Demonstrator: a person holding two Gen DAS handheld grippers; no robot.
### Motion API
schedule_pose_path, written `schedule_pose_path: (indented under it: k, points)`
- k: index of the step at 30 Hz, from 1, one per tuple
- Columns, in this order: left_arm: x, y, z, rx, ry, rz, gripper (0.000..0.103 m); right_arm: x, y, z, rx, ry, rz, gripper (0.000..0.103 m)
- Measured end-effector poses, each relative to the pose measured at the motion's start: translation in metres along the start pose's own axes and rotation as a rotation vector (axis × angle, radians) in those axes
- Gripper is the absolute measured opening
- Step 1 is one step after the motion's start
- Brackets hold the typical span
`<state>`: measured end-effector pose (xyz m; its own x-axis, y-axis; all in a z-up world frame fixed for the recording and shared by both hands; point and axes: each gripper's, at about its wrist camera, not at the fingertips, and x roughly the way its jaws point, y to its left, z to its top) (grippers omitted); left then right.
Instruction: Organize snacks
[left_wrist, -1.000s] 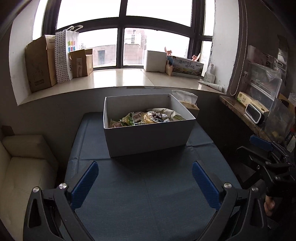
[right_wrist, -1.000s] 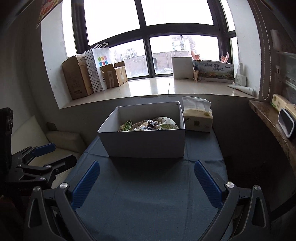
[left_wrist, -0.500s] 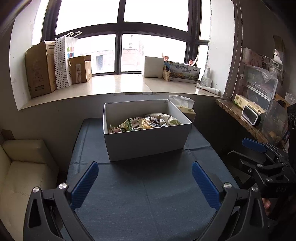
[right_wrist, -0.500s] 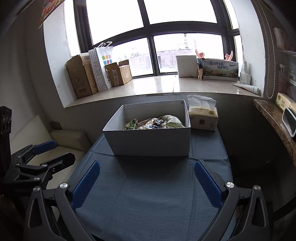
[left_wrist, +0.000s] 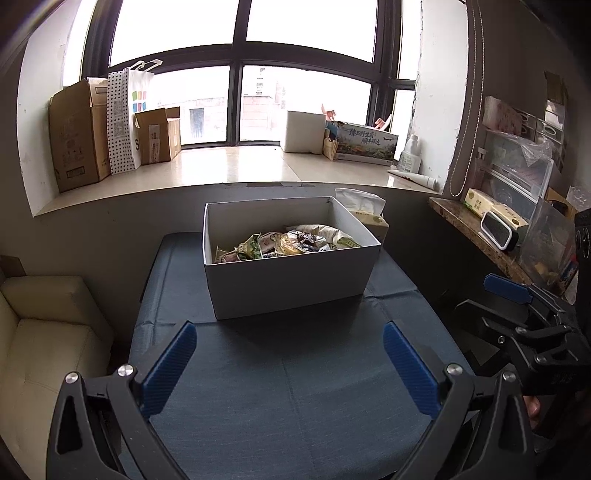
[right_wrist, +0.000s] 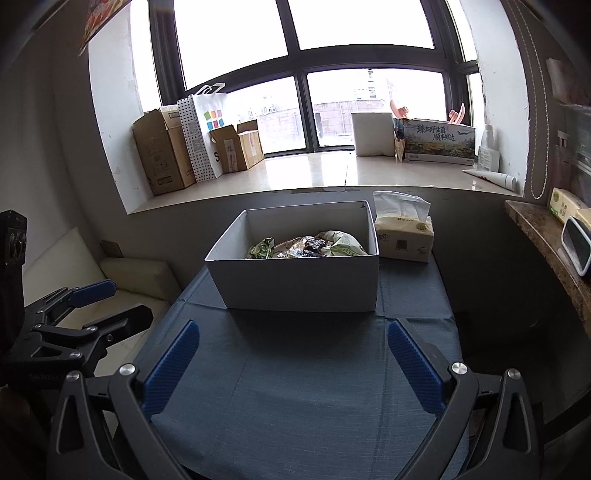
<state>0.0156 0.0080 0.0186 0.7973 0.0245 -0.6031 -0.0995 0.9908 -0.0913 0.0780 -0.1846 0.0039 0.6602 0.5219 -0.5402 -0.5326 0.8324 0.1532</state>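
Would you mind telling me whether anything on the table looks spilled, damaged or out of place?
Nothing stands out. The snacks sit loosely heaped inside the white box, none spilled onto the blue cloth; the tissue box stands upright beside it.

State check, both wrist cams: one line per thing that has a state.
left gripper: open, empty, above the table
right gripper: open, empty
white box: lidless, upright, holding snacks
snack packets: piled inside the box
tissue box: open, a tissue sticking out
small cardboard box: flaps open
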Motion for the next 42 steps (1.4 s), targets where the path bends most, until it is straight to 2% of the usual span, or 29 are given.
schedule_pose_path:
  k: [19, 42]
  points:
    - [-0.0021, 0.0004, 0.0008, -0.006, 0.005, -0.014, 0.103, 0.0000, 0.0020, -0.0004, -0.005, 0.002, 0.011, 0.103]
    - [-0.0017, 0.0016, 0.0009, -0.003, 0.016, 0.008, 0.103, 0.0025, 0.0056, -0.0030, -0.011, 0.011, 0.015, 0.103]
